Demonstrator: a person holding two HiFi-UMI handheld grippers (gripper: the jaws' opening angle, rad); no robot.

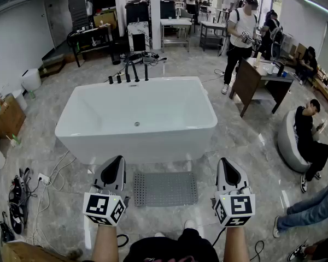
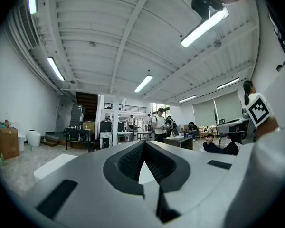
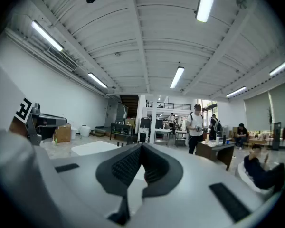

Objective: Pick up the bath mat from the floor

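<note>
A grey dotted bath mat (image 1: 165,188) lies flat on the marble floor, right in front of the white bathtub (image 1: 138,119). My left gripper (image 1: 113,168) is held up over the floor just left of the mat, jaws shut and empty. Just right of the mat, my right gripper (image 1: 226,168) is also shut with nothing in it. In the left gripper view the closed left gripper (image 2: 144,148) points level across the room, and in the right gripper view the right gripper (image 3: 141,151) does the same. Neither touches the mat.
Black taps (image 1: 129,72) stand behind the tub. Cables and a power strip (image 1: 42,178) lie on the floor at left. A wooden desk (image 1: 258,81) and a standing person (image 1: 240,34) are at right rear; a seated person (image 1: 309,135) is at right.
</note>
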